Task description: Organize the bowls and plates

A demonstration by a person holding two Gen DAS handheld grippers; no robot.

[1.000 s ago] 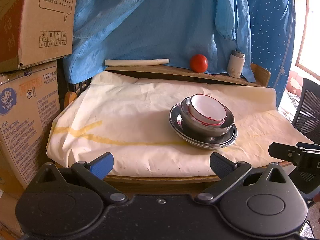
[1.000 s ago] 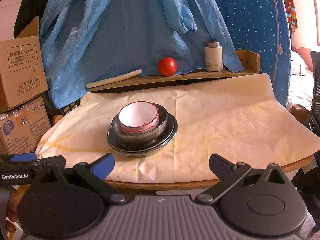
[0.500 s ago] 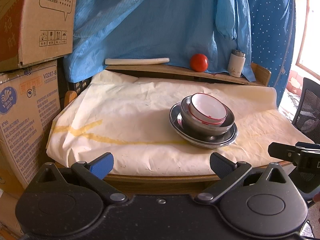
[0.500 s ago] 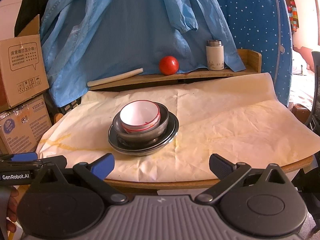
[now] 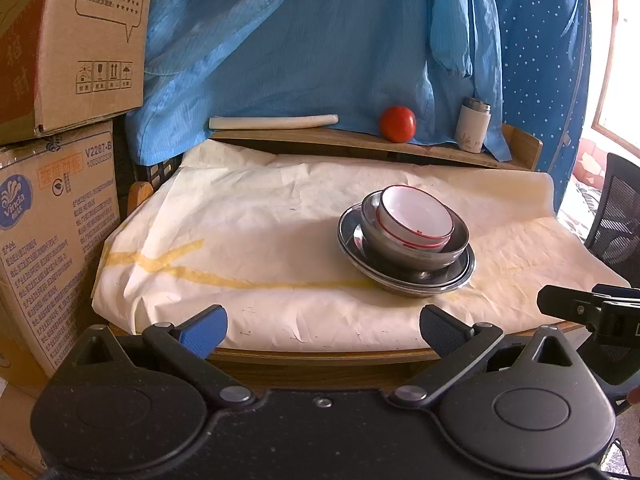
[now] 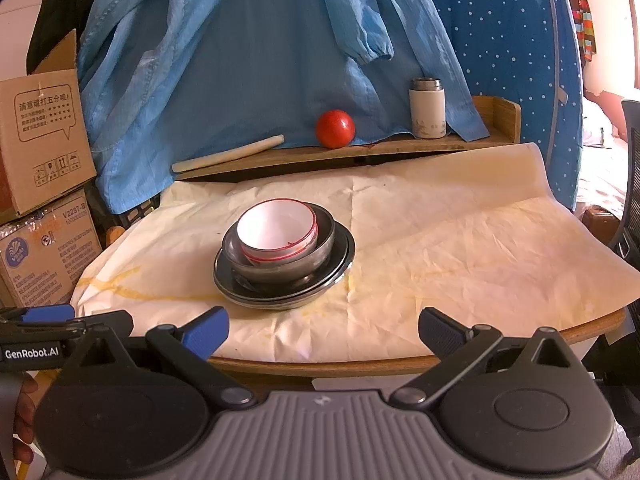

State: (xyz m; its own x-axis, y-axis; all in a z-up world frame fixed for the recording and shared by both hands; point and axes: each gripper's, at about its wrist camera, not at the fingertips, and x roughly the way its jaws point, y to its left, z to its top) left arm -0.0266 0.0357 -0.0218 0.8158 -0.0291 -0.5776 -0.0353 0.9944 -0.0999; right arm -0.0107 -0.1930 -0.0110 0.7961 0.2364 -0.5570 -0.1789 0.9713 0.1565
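Note:
A white bowl with a red rim [image 5: 416, 216] [image 6: 276, 230] sits inside a steel bowl [image 5: 404, 250] [image 6: 316, 246], which sits on stacked steel plates [image 5: 444, 282] [image 6: 340, 264] on the paper-covered table [image 5: 240, 240] [image 6: 460, 248]. My left gripper [image 5: 322, 326] is open and empty at the table's front edge, left of the stack. My right gripper [image 6: 324, 328] is open and empty at the front edge, facing the stack. Each gripper shows at the edge of the other's view, the right one [image 5: 580, 308] and the left one [image 6: 60, 320].
A wooden shelf [image 5: 360, 140] [image 6: 320, 154] at the back holds a white roll [image 5: 272, 121], a red tomato [image 5: 397, 124] [image 6: 335, 128] and a white flask [image 5: 473, 130] [image 6: 427, 108]. Blue cloth hangs behind. Cardboard boxes [image 5: 52, 200] [image 6: 40, 184] stand left. A black chair [image 5: 616, 216] stands right.
Both views have shifted slightly; the stack sits a little lower and nearer in the right wrist view. The dishes have not moved and both grippers stay open.

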